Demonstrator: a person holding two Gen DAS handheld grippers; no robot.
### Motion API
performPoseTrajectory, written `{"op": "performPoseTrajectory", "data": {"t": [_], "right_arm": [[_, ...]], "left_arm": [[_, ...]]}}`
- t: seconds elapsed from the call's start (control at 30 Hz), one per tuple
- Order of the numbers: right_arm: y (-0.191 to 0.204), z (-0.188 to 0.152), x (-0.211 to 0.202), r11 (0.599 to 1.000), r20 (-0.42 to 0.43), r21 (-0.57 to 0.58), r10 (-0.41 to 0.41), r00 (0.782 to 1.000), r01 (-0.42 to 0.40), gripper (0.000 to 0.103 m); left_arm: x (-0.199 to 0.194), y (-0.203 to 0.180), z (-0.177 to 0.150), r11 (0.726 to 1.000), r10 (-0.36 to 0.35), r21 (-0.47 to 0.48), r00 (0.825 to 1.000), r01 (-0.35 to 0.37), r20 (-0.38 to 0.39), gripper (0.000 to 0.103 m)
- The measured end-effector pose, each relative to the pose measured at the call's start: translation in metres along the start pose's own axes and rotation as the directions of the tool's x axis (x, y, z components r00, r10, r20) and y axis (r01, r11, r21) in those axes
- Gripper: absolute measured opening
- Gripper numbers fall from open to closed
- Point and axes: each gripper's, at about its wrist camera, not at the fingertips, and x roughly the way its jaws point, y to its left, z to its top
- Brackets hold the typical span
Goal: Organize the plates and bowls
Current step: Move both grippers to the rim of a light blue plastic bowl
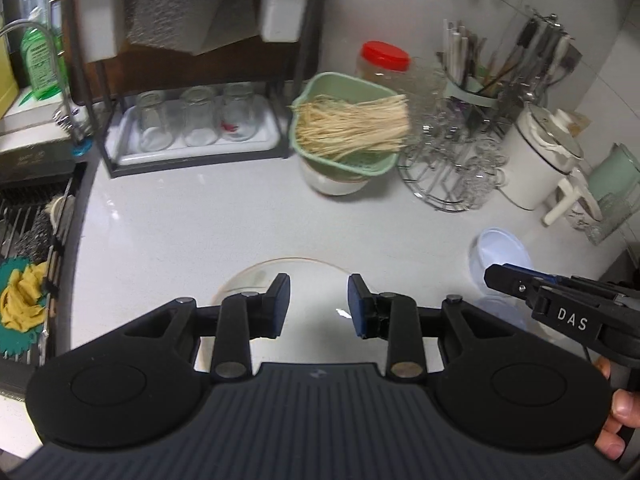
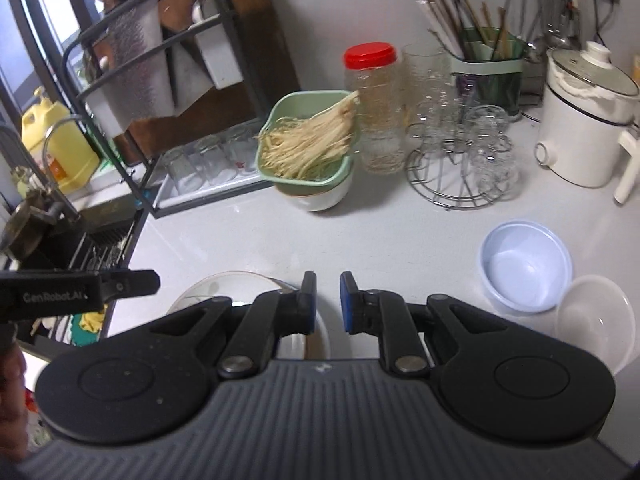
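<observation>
From the left wrist camera, the left tool (image 1: 318,306) hangs low over the white table (image 1: 200,220) with its jaws standing apart and nothing between them. Just beyond and beneath its fingertips lies a clear glass plate (image 1: 256,276), flat on the table; I cannot tell whether the fingers touch it. Off to the right sits a pale blue bowl (image 1: 502,250), and the right tool (image 1: 500,278) reaches in front of it from the edge of the view; from this side I cannot tell how its jaws stand. Further back stands a green strainer (image 1: 344,132) full of dry noodles, resting in a white bowl (image 1: 334,184).

From the right wrist camera, the right tool (image 2: 328,300) shows a narrow gap between its pads, empty. The glass plate (image 2: 208,288) lies below and to its left, near the table's sink-side edge, with the left tool (image 2: 132,282) reaching in above it. To the right the pale blue bowl (image 2: 526,264) stands upright, and a translucent white bowl (image 2: 596,316) sits just beside it, rims seeming to touch.

By my reckoning the work has barely begun: plate and bowls lie scattered singly, nothing stacked or gripped. Gathering the two bowls together and finding the plate its place all remains.
</observation>
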Motion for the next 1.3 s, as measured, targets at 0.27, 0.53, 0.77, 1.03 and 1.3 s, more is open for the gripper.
{"op": "performPoseTrajectory", "data": {"t": [0.27, 0.53, 0.77, 1.03, 1.3], "right_arm": [[-0.040, -0.006, -0.025, 0.998, 0.051, 0.033, -0.061, 0.997, 0.059, 0.027], [-0.088, -0.021, -0.048, 0.989, 0.071, 0.083, -0.125, 0.990, 0.119, 0.075], [-0.134, -0.042, -0.056, 0.978, 0.047, 0.153, -0.154, 0.987, 0.145, 0.075], [-0.171, -0.069, -0.042, 0.965, -0.020, 0.225, -0.133, 0.991, 0.134, 0.064], [-0.176, -0.087, -0.014, 0.967, -0.061, 0.241, -0.072, 0.996, 0.084, 0.041]], "left_arm": [[0.005, -0.045, -0.001, 0.998, 0.000, 0.056, 1.000, -0.001, 0.016, 0.066], [0.027, -0.098, -0.010, 0.994, -0.029, 0.107, 1.000, 0.030, -0.010, 0.067], [0.052, -0.136, -0.026, 0.989, -0.069, 0.130, 0.997, 0.075, -0.046, 0.067], [0.090, -0.170, -0.045, 0.983, -0.062, 0.165, 0.993, 0.079, -0.102, 0.067], [0.128, -0.179, -0.060, 0.984, -0.003, 0.178, 0.988, 0.031, -0.157, 0.065]]}}
